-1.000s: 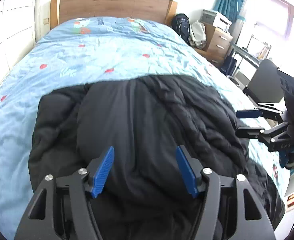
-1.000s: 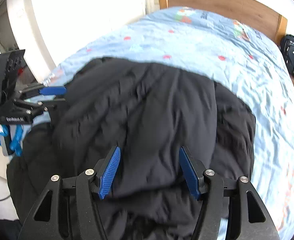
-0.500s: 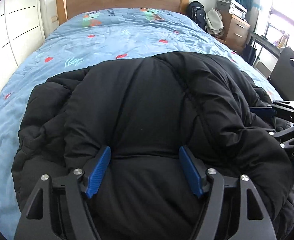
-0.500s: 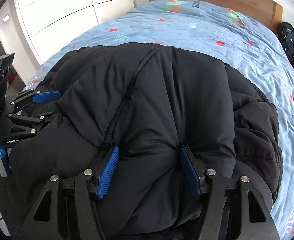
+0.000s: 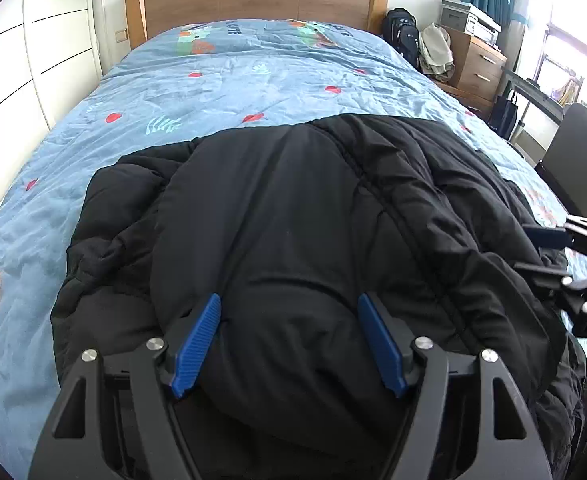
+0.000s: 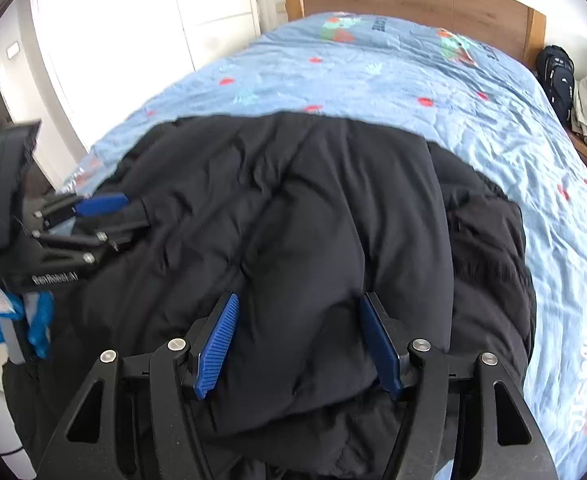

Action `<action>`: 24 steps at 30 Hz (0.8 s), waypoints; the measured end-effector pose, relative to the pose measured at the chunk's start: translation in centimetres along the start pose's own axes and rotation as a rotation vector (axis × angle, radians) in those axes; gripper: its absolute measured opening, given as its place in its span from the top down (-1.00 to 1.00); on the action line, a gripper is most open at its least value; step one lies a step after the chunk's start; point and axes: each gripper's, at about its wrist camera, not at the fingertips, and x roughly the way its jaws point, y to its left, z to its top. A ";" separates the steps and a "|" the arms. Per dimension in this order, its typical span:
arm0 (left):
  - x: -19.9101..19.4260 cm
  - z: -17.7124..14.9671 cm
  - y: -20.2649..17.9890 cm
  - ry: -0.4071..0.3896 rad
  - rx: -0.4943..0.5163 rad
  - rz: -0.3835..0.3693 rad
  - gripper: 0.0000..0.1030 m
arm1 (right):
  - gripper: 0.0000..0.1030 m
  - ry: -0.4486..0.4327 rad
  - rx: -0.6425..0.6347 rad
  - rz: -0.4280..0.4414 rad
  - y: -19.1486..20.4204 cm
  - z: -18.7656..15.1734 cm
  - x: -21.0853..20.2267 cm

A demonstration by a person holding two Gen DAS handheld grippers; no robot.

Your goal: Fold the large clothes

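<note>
Your left gripper (image 5: 289,340) points forward and slightly down, its two blue pads (image 5: 197,344) spread wide apart, one on each side of the view. Nothing is pinched between them. From the right wrist view you see this same gripper (image 6: 105,216) from the side at the left edge, with one blue pad stacked above the other finger and your gloved left hand (image 6: 9,320) below it.

Your right gripper (image 6: 297,344) takes the same pose, pads (image 6: 217,344) splayed wide. From the left wrist view it sits at the far right edge (image 5: 549,252), fingers pointing inward with a gap between them.
</note>
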 end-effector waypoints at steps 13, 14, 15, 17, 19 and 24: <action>-1.0 -0.9 0.1 0.024 0.011 0.014 -0.42 | -0.21 0.029 0.056 -0.024 -0.9 -1.2 -0.1; -1.1 -0.9 0.1 0.027 0.010 0.014 -0.43 | -0.22 0.031 0.062 -0.026 -1.0 -1.4 -0.3; -1.2 -1.0 0.1 0.031 0.011 0.014 -0.43 | -0.22 0.033 0.065 -0.028 -1.0 -1.5 -0.5; -1.4 -1.1 0.1 0.037 0.013 0.014 -0.43 | -0.23 0.039 0.067 -0.033 -0.9 -1.6 -0.7; -1.7 -1.2 0.2 0.043 0.011 0.011 -0.43 | -0.23 0.043 0.068 -0.039 -0.8 -1.6 -0.8; -3.3 -2.2 1.7 0.040 -0.031 -0.006 -0.43 | -0.23 0.042 0.071 -0.053 -0.6 -1.9 -2.0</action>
